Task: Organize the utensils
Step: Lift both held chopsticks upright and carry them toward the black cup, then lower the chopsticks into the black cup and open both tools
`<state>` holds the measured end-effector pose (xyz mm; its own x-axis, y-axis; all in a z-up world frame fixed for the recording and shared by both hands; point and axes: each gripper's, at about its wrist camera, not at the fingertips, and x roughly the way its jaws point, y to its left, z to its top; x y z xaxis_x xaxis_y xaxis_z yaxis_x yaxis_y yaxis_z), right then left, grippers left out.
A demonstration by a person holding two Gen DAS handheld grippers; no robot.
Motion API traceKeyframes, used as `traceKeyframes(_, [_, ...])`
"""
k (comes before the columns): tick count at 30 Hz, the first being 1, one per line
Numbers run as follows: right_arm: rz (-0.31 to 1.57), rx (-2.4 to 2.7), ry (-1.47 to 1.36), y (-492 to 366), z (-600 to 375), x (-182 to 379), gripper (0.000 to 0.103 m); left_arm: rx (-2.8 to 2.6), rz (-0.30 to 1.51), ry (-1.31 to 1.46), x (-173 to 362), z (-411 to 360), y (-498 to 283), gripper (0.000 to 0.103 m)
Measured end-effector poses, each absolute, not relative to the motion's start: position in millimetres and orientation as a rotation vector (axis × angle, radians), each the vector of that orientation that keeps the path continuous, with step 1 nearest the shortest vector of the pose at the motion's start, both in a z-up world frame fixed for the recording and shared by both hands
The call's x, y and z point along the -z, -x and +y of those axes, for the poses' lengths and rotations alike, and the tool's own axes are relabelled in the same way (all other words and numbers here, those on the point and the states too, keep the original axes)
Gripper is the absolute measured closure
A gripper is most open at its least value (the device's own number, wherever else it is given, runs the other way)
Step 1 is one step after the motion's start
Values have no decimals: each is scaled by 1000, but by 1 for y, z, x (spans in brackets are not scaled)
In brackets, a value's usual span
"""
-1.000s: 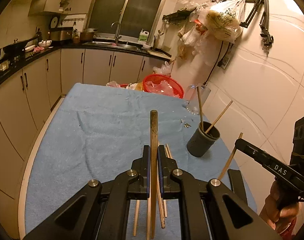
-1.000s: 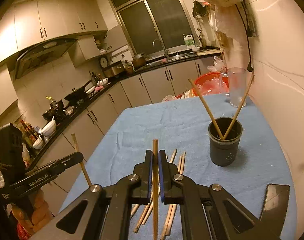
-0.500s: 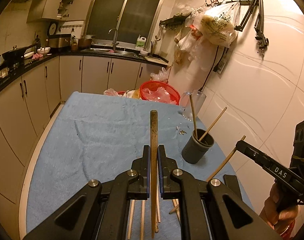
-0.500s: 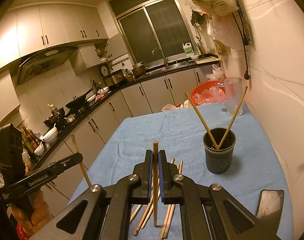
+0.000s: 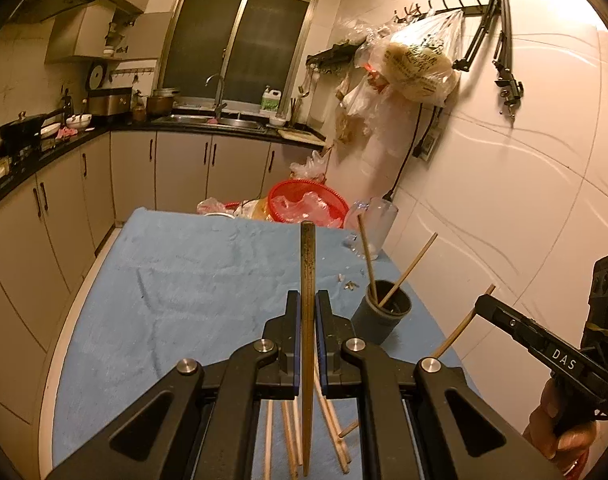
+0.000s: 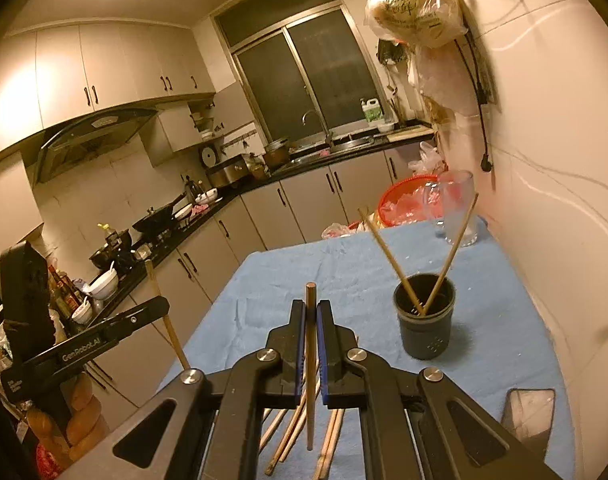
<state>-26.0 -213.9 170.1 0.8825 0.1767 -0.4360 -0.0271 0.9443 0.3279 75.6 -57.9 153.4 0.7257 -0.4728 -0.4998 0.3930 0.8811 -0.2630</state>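
My left gripper [image 5: 307,304] is shut on a dark wooden chopstick [image 5: 307,264], held upright above the blue-towelled table [image 5: 175,288]. My right gripper [image 6: 311,312] is shut on a lighter chopstick [image 6: 311,360], also upright. A dark grey holder cup [image 5: 380,316] with two chopsticks leaning in it stands at the table's right; it also shows in the right wrist view [image 6: 424,328], ahead and right of the right gripper. Several loose chopsticks [image 6: 291,428] lie on the towel under both grippers. The right gripper shows in the left view [image 5: 482,305] and the left gripper in the right view [image 6: 161,306].
A clear glass mug [image 6: 458,208] and a red basket [image 5: 308,204] with plastic bags stand at the table's far end. A wall runs close along the right. A dark flat object [image 6: 528,408] lies at the near right. Kitchen cabinets lie left.
Both grippers have risen and pulled back from the table with their chopsticks; the holder cup and loose chopsticks look farther below. Both stayed shut.
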Motion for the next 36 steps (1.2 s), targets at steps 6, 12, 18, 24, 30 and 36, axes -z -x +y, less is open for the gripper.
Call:
traceKeyframes(6, [453,-79,-342,35,-234,-182,97,511,579,118,-163,-79,-78,96])
traceKeyframes(12, [421,-54,-350,44,-254,-195,97,538,575,101,-171,-99,-80,96])
traceKeyframes(18, [379,-34,-347,48,-271,-215,97,561,547,89,-188,-120,-85,96])
traceKeyframes(24, [329,-4,-348,45,-290,-237,97,571,512,91,-207,-145,-99,96])
traceKeyframes(30, [302,28,-363,29,-313,-256,97,578,501,93,-218,-177,-124,96])
traceKeyframes(36, [304,54,-367,4,-329,-259,97,574,495,110,-221,-204,-152,96])
